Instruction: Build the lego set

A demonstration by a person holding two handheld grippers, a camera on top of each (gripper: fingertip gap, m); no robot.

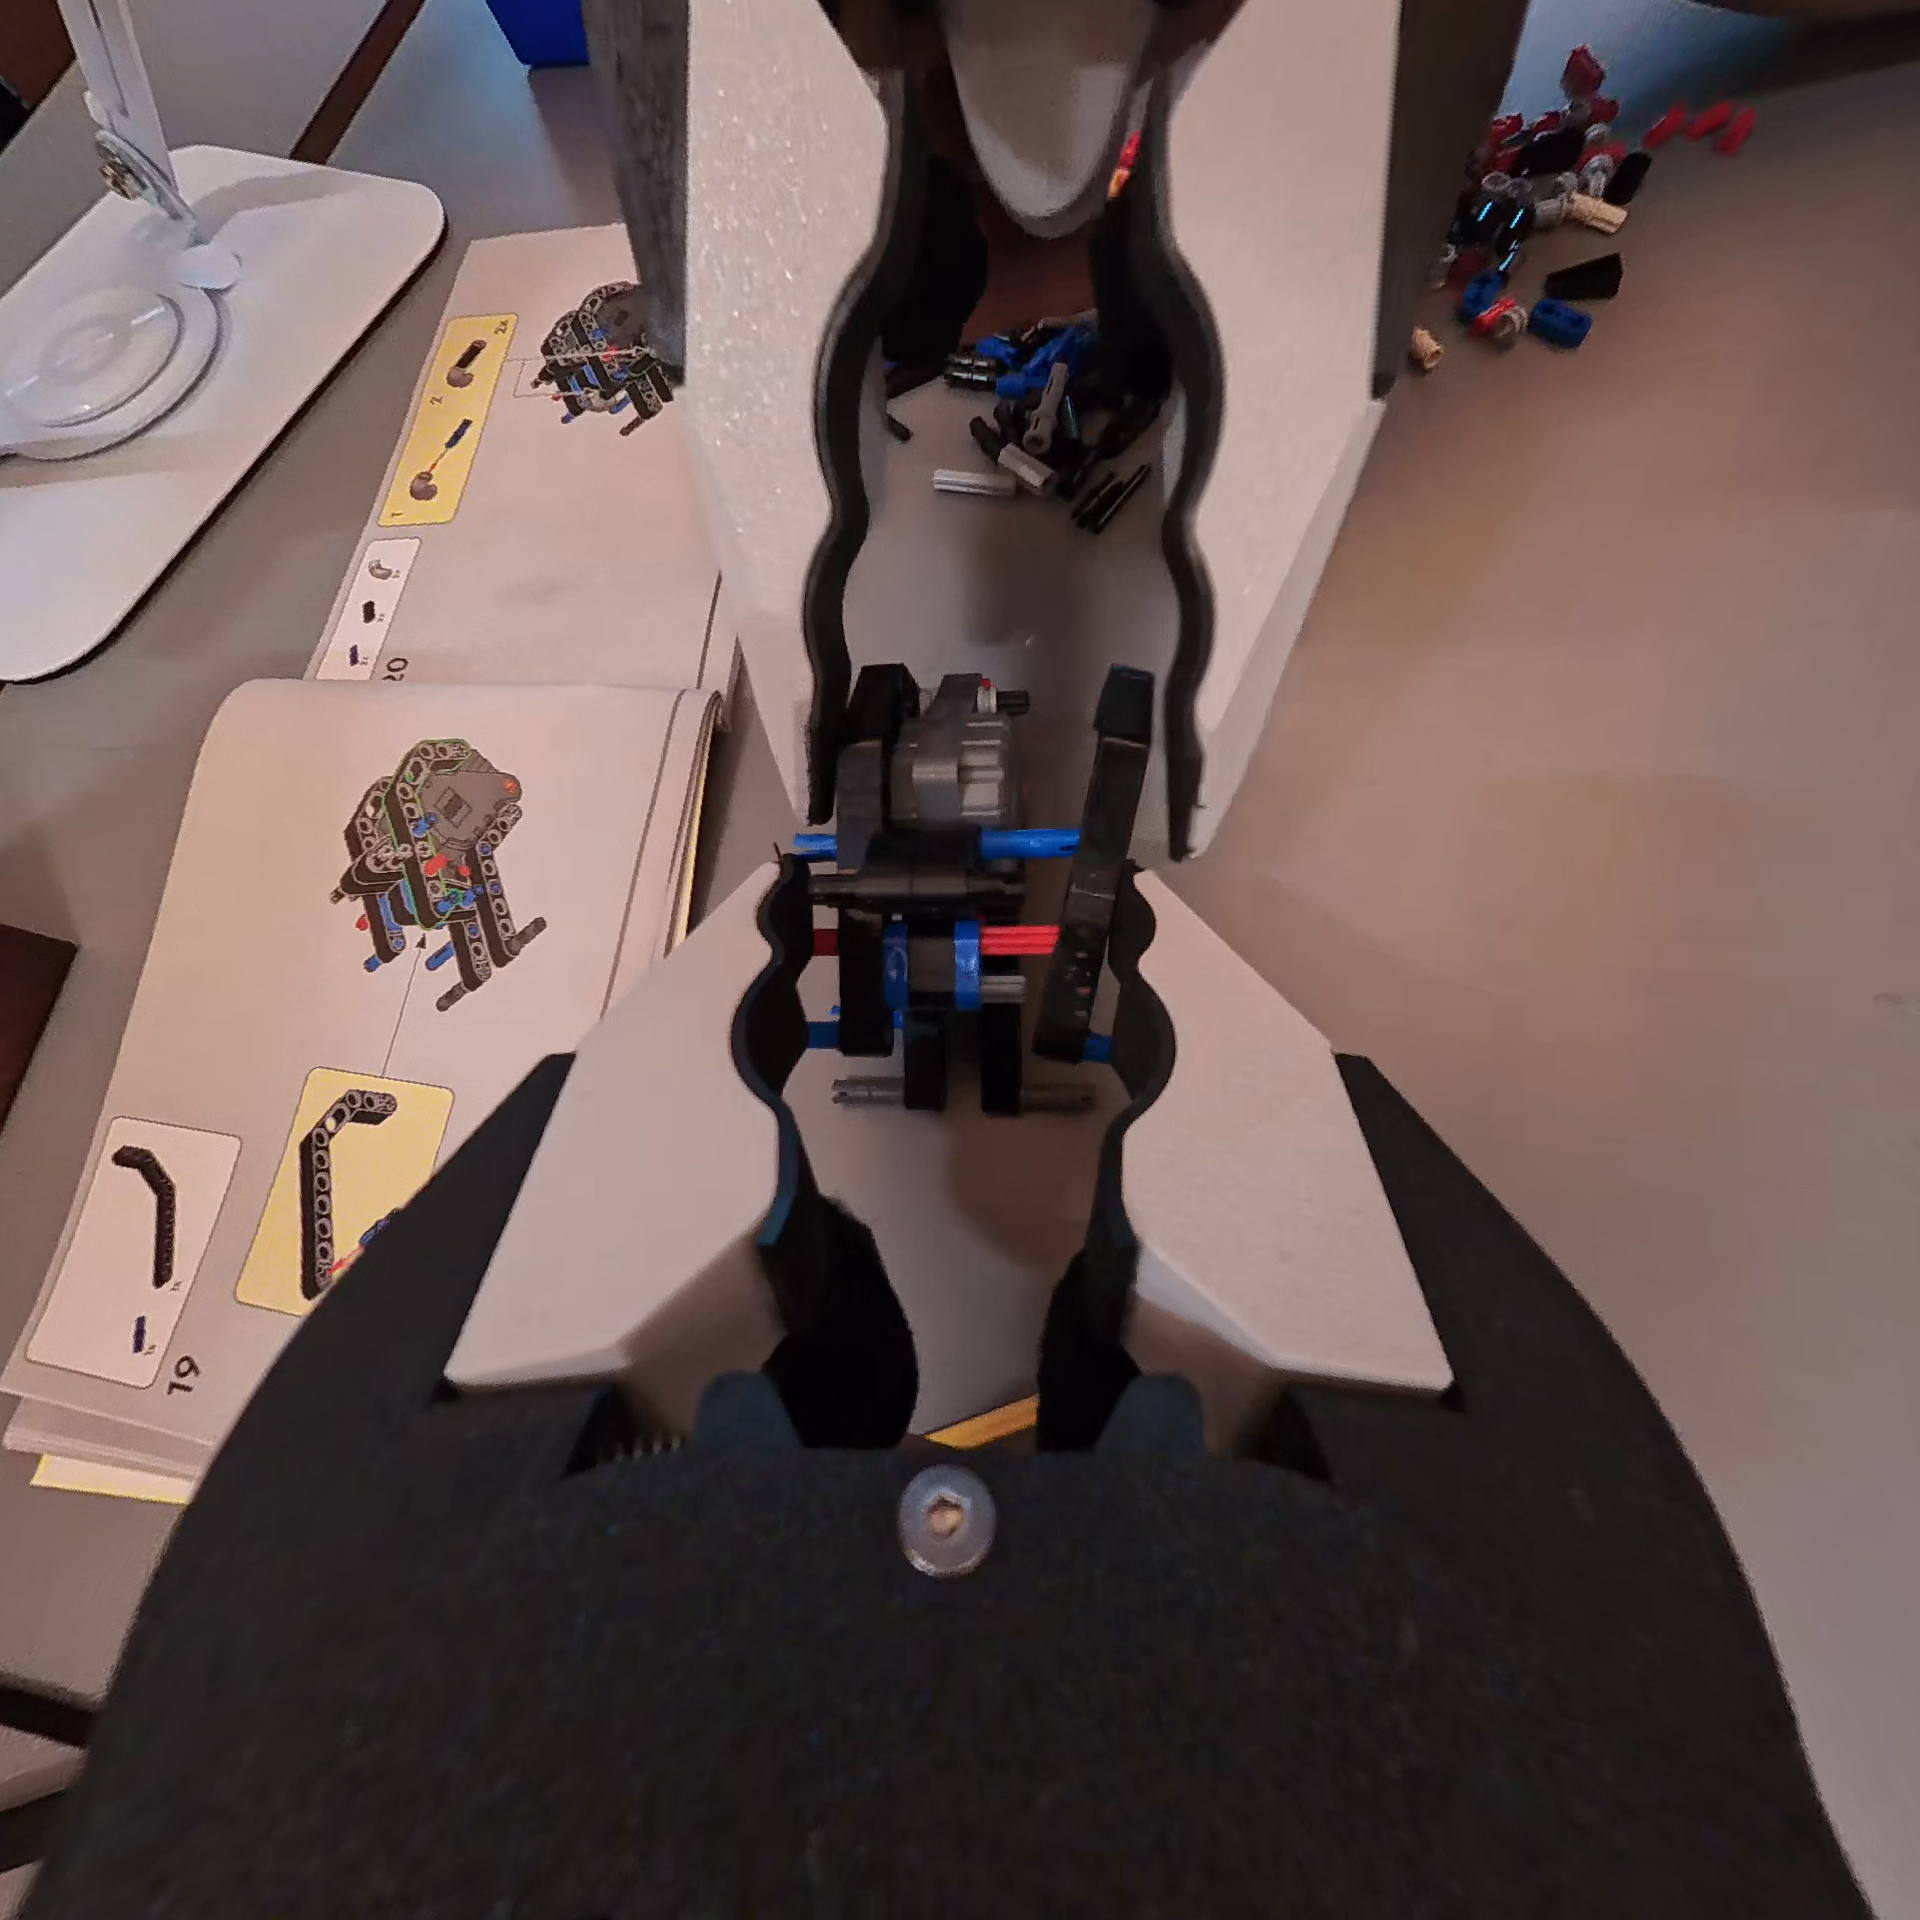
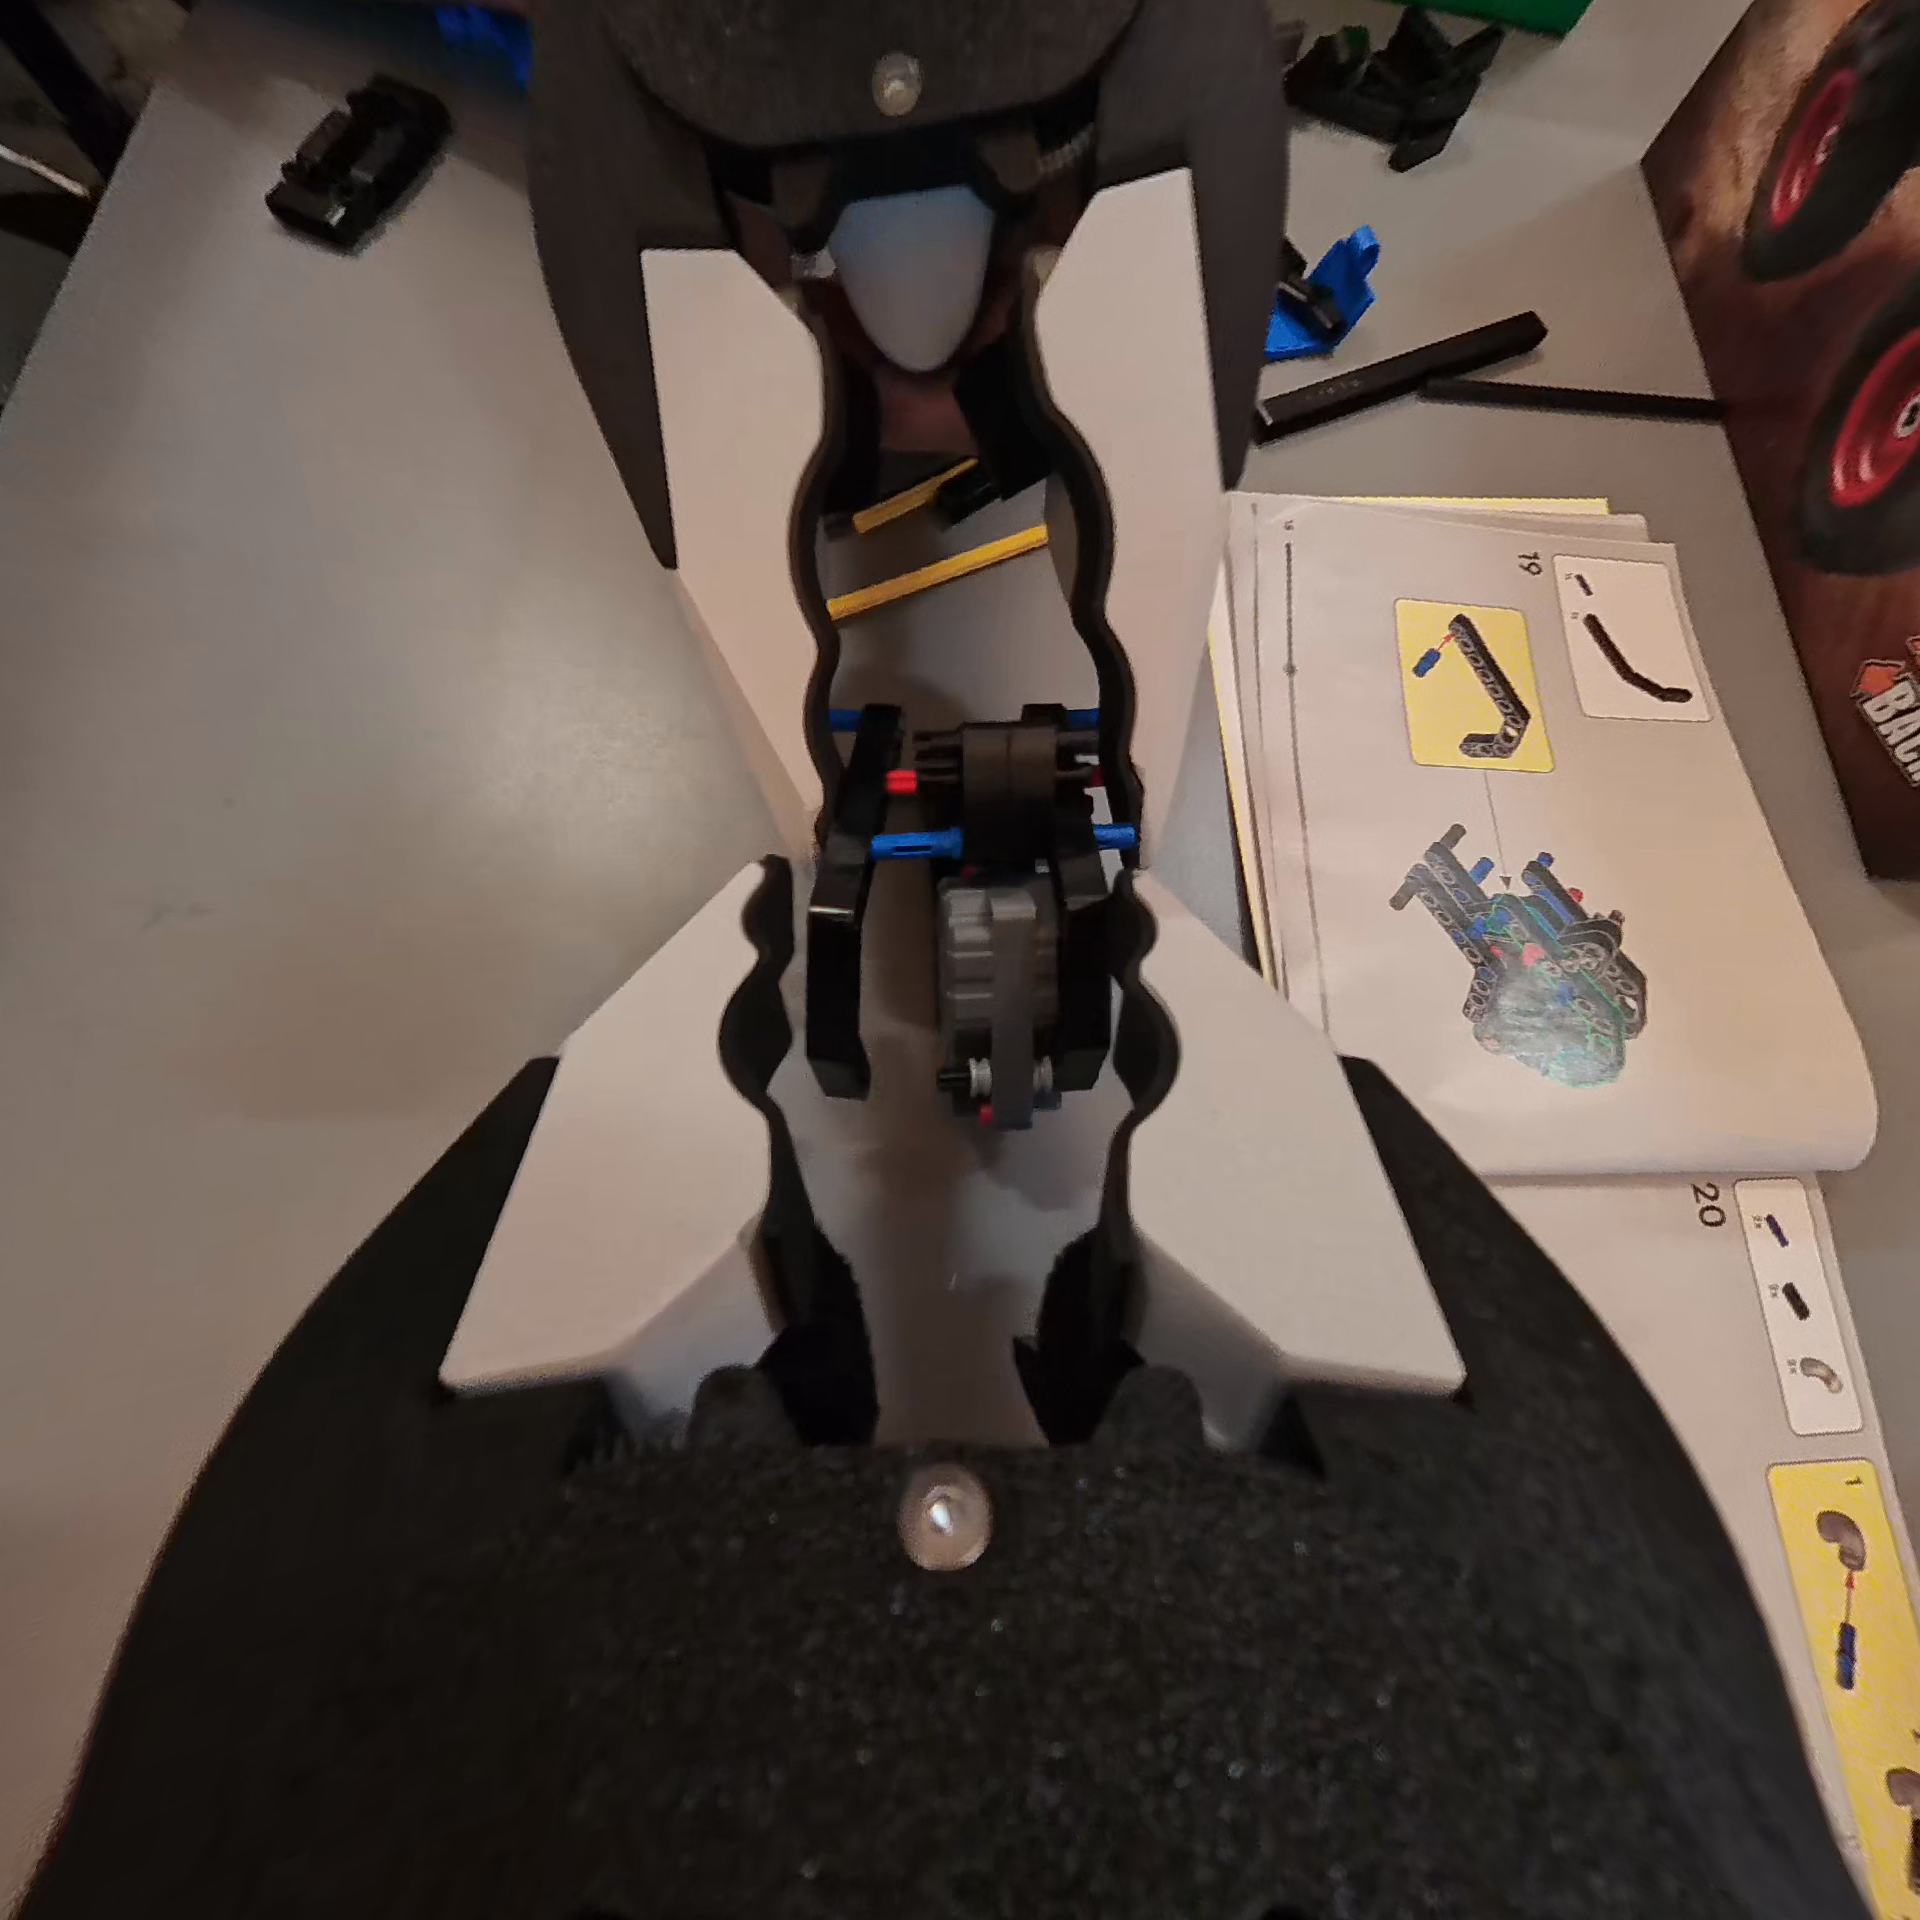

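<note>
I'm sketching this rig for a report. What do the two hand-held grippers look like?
Both match. The left hand-held gripper and the right hand-held gripper each have a black, grainy body with a silver screw in the middle, and two pale grey angular fingers lined with wavy black pads. No cables, markings or sleeves show.

left gripper low over table, white fingers closed around the lego assembly, right gripper directly opposite, tip to tip, fingers clamping same assembly from the far end
</note>
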